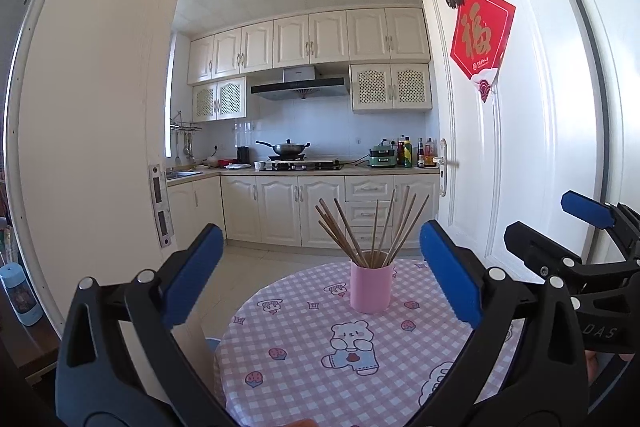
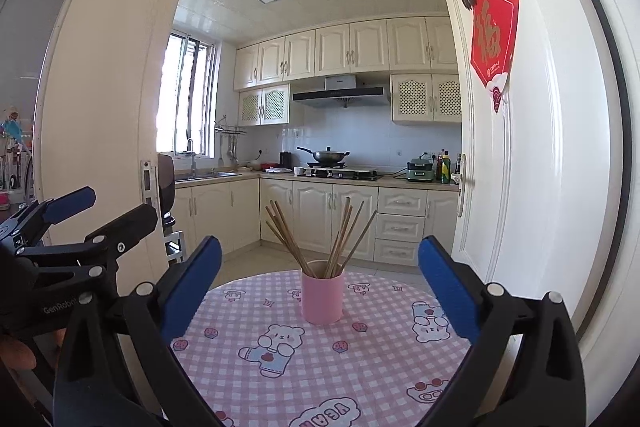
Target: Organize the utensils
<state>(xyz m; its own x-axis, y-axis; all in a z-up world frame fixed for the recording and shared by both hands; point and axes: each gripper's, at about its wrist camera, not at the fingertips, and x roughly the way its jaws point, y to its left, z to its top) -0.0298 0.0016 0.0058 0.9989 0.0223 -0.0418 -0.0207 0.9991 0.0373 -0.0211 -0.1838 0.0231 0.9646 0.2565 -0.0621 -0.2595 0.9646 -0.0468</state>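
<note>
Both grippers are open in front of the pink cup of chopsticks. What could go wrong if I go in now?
The chopsticks fan out loosely from the pink cup, so pulling one may drag others out. The cup is tall and narrow; a side nudge from the left gripper or right gripper could tip it on the tablecloth.

Round table under pink checked cloth point(image 1: 304, 379), cream kitchen cabinets point(image 1: 308, 39), wok point(image 2: 328, 157), red door decoration point(image 1: 482, 39)
</note>
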